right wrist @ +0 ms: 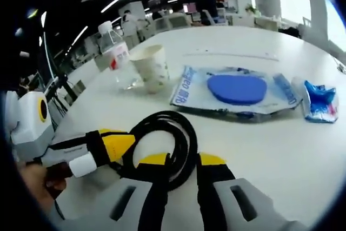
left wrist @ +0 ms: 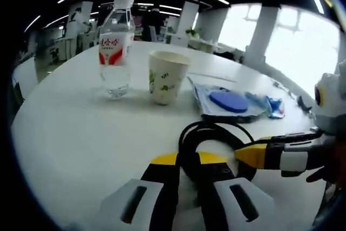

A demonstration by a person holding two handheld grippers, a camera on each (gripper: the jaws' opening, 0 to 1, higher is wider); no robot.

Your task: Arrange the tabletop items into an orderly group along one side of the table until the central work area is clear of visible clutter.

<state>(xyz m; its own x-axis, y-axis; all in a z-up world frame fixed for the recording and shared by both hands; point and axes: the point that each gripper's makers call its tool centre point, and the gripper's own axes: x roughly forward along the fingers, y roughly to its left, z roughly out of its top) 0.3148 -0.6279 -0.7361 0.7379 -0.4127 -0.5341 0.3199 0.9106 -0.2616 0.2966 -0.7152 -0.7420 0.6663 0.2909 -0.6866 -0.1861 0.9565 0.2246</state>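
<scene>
A coiled black cable lies on the white table close in front. My left gripper has its yellow-tipped jaws closed on the coil's near side. My right gripper reaches in from the right and meets the coil's right side. In the right gripper view, the cable loops up from between the right gripper's jaws, which are shut on it. There the left gripper touches the coil from the left. Beyond stand a water bottle and a paper cup.
A flat plastic bag with a blue disc lies behind the cable, with a crumpled blue wrapper to its right. A hand holds the left gripper. Office chairs and desks stand beyond the table's far edge.
</scene>
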